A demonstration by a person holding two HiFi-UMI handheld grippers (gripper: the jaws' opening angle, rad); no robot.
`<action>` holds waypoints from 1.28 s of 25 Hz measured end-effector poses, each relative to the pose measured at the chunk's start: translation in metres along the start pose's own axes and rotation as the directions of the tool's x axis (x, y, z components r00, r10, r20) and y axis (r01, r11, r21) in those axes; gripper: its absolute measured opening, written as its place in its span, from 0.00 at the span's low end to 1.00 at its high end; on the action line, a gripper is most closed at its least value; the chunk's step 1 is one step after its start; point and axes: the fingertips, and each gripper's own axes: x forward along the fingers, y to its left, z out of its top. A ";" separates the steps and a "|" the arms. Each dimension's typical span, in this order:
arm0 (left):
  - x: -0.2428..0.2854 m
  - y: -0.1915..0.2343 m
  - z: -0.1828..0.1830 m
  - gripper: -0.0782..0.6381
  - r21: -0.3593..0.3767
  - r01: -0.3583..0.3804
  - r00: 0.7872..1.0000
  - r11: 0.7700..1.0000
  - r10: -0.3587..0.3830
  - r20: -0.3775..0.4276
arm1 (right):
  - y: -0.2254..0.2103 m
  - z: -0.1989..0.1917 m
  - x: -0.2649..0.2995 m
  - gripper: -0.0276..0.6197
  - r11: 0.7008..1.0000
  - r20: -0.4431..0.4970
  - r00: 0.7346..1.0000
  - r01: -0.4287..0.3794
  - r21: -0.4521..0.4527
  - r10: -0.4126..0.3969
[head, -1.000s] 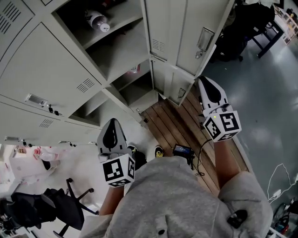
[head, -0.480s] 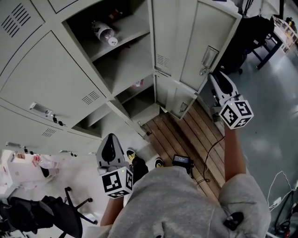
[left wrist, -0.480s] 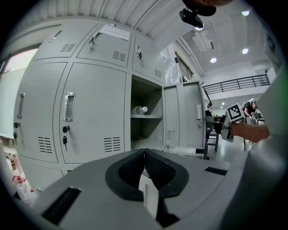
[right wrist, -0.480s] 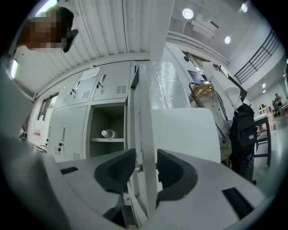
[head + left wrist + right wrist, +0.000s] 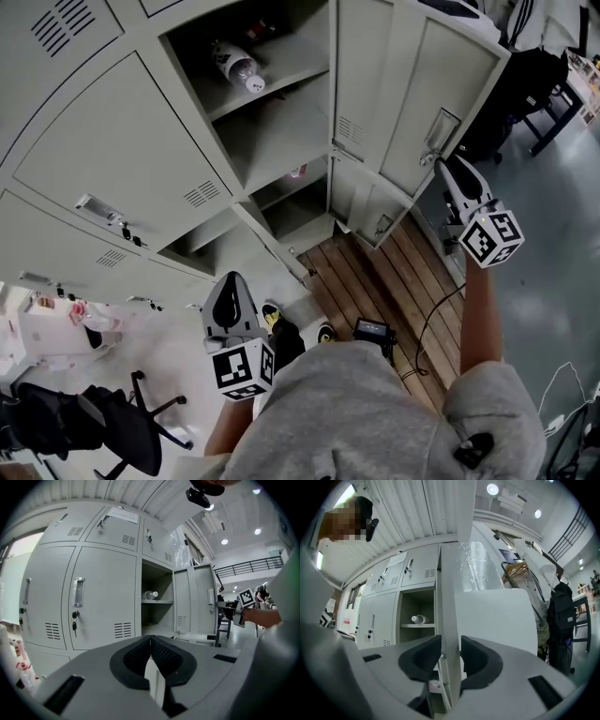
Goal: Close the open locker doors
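A column of grey lockers stands open. The upper compartment holds a lying bottle point(image 5: 234, 66) on its shelf. Its tall door point(image 5: 412, 94) swings out to the right, and a smaller lower door point(image 5: 370, 202) hangs open beneath it. My right gripper point(image 5: 450, 167) is raised at the tall door's free edge, just below the handle. In the right gripper view its jaws point(image 5: 451, 641) stand wide open with the door's edge point(image 5: 450, 597) between them. My left gripper point(image 5: 228, 286) hangs low in front of the closed lockers, its jaws point(image 5: 151, 641) shut on nothing.
Closed lockers with keys in their locks point(image 5: 122, 169) fill the left. A wooden platform point(image 5: 375, 281) lies below the open doors with a black device and cable point(image 5: 372, 330) on it. An office chair point(image 5: 84, 422) stands at lower left, and a black backpack point(image 5: 516, 94) hangs at upper right.
My right gripper has risen and moved right, from beside the lower door up to the tall door's edge. The left gripper has stayed low.
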 end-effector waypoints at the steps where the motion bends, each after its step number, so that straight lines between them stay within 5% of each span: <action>1: 0.000 0.000 0.000 0.13 0.000 0.000 1.000 1.000 0.000 0.000 | 0.003 0.000 0.001 0.26 1.000 -0.001 1.000 -0.012 -0.003 0.012; 6: -0.003 0.000 -0.006 0.13 -0.016 -0.003 1.000 1.000 0.003 -0.010 | 0.024 0.002 -0.003 0.26 0.994 0.060 0.995 -0.087 0.059 0.083; 19: -0.011 0.018 -0.014 0.13 -0.033 -0.044 0.999 0.998 0.044 -0.014 | 0.134 -0.007 0.006 0.24 0.954 -0.014 0.955 -0.297 -0.039 0.296; 32: -0.026 0.042 -0.019 0.13 -0.057 -0.104 0.994 0.993 0.103 -0.019 | 0.197 -0.014 0.032 0.29 0.946 -0.042 0.947 -0.319 -0.056 0.317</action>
